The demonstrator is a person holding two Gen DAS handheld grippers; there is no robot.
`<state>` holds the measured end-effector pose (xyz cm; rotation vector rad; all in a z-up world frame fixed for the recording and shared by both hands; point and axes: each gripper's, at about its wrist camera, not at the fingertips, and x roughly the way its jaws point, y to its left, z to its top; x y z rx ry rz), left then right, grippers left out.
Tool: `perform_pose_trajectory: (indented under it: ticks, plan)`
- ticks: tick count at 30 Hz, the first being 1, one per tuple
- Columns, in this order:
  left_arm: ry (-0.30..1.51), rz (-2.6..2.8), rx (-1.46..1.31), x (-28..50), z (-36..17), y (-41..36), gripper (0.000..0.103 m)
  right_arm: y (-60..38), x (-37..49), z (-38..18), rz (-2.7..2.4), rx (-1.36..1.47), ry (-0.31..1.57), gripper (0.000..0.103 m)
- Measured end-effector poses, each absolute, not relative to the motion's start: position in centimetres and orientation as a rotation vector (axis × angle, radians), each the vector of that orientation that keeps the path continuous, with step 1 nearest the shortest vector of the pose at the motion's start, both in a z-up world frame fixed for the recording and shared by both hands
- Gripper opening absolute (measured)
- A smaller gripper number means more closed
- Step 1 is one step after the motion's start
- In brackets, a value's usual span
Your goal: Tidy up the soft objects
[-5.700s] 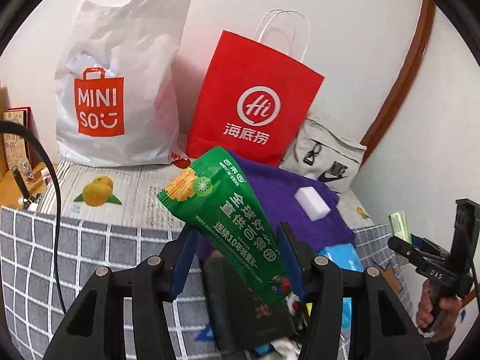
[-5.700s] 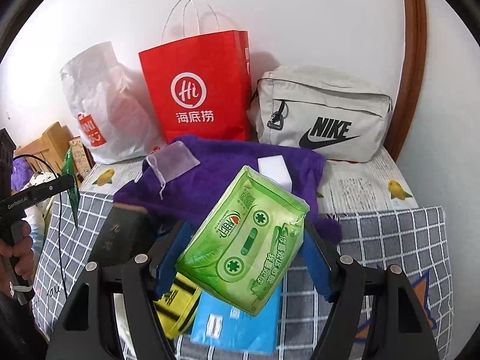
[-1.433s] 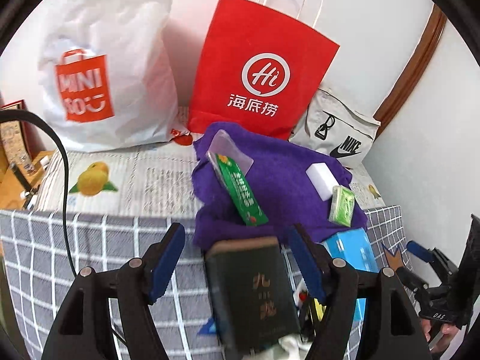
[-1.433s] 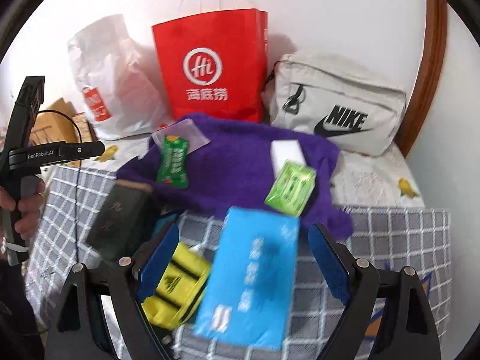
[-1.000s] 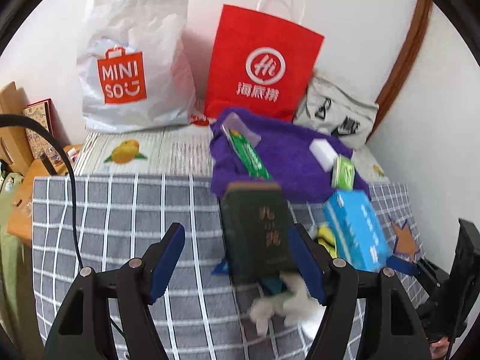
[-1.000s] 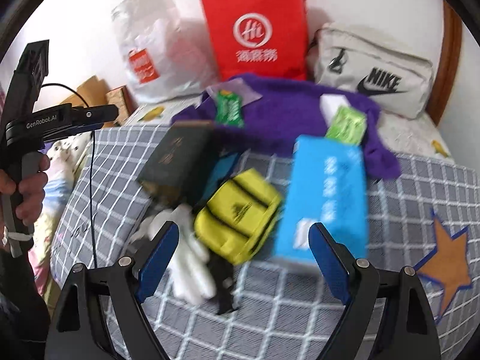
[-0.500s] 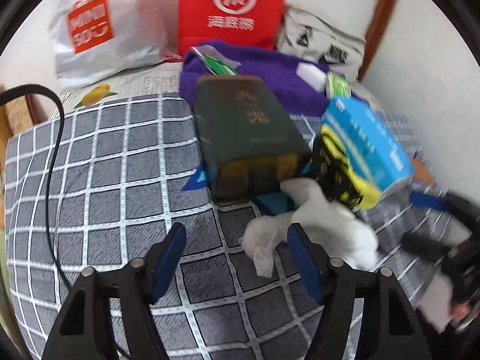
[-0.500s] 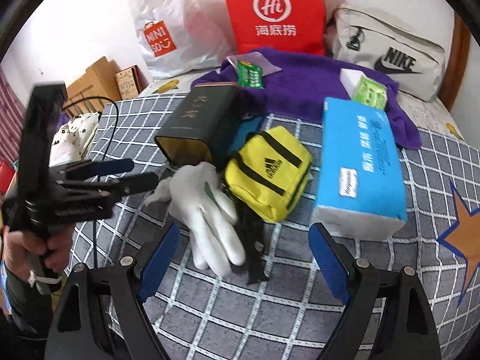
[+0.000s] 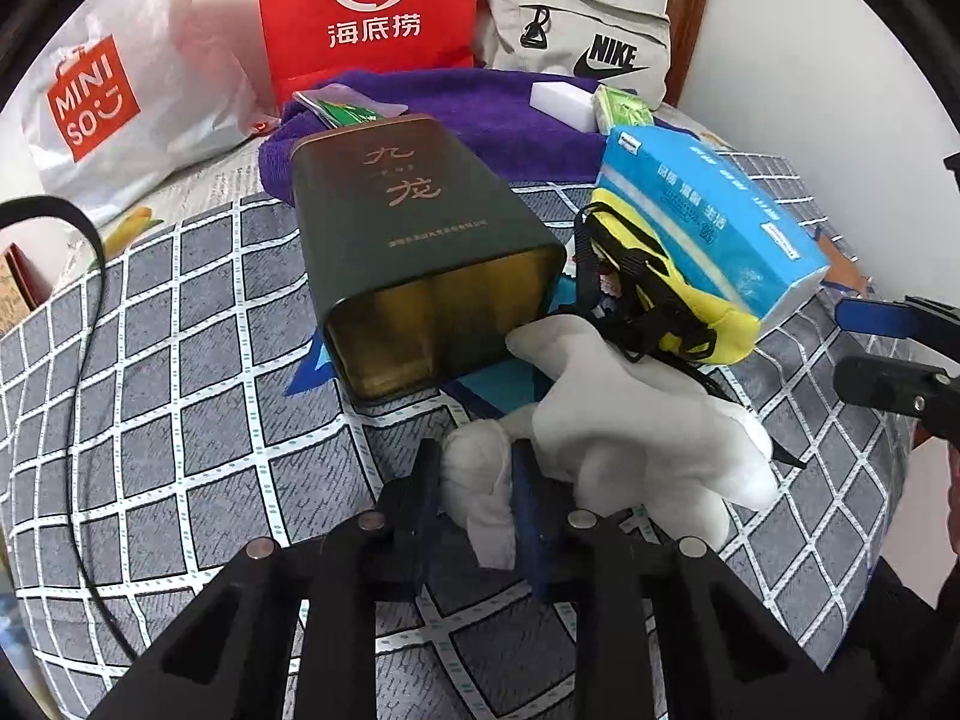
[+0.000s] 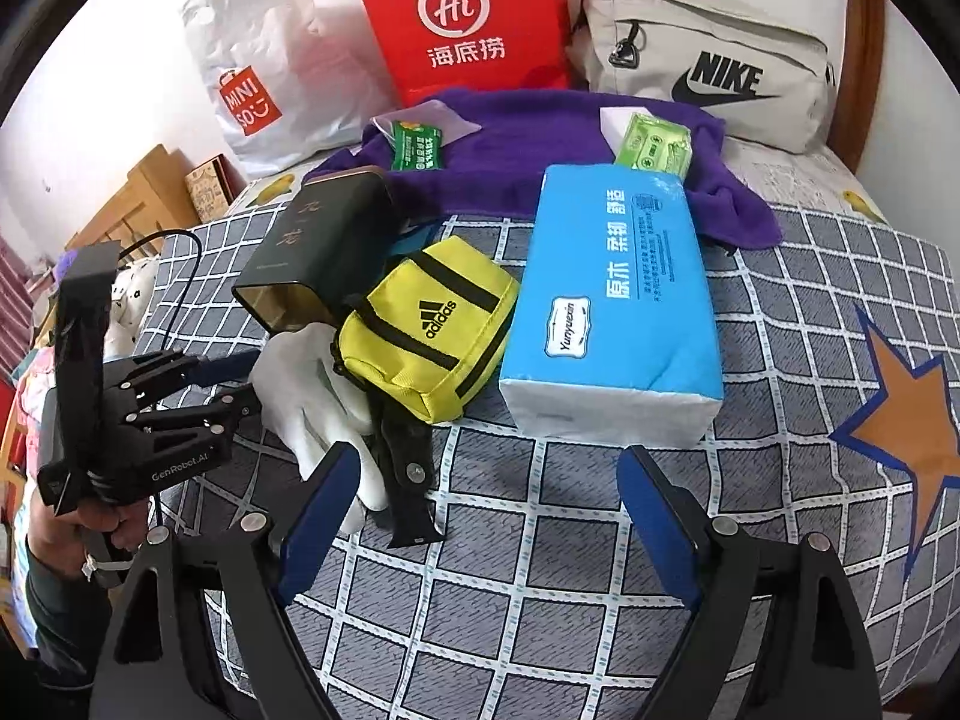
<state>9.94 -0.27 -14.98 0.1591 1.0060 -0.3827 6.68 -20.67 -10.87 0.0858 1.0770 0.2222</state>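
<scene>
Left wrist view: left gripper (image 9: 474, 483) jaws just closing, pinching cuff of white glove (image 9: 630, 426) on checked bedspread (image 9: 180, 396), likely to lift it toward purple towel (image 9: 480, 114). Right gripper (image 10: 486, 531) spread wide, empty, above bedspread.

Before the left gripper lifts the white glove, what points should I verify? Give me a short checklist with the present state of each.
1. Left gripper closed on the white glove: ok, its jaws have just been closing and now pinch the cuff end.
2. Whole glove secured: not ok, only the cuff is pinched; the fingers lie loose.
3. Glove free of the yellow pouch: cannot tell, the pouch and its black strap overlap it.
4. Glove clear of the dark green tin: cannot tell, the tin's open end is very near.
5. Right gripper out of the way: ok, open and empty.
</scene>
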Motion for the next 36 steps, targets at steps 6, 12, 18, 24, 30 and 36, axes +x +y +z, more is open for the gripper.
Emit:
perform_pose_trajectory:
  ticks: [6,12,18,24,30,36]
  plan:
    - [0.981,-0.352,0.116,9.2,-13.7,1.6,0.022,-19.8,6.2,-11.3,0.255,0.072,1.080,0.087]
    - [0.992,-0.272,0.078,9.3,-13.5,4.3,0.022,-18.6,6.3,-13.0,0.296,0.062,1.107,0.075]
    - [1.019,-0.276,0.051,9.8,-14.2,4.4,0.022,-17.6,7.1,-14.7,0.324,0.043,1.138,0.057]
    - [1.032,-0.276,0.045,10.0,-14.5,4.2,0.022,-16.5,6.8,-14.5,0.362,-0.009,1.134,0.016]
    - [1.043,-0.272,0.023,10.1,-14.4,4.5,0.022,-17.4,5.7,-13.2,0.350,-0.037,1.117,0.009]
    - [1.041,-0.256,0.008,9.8,-14.6,4.6,0.022,-20.1,4.5,-12.1,0.310,-0.021,1.098,0.009]
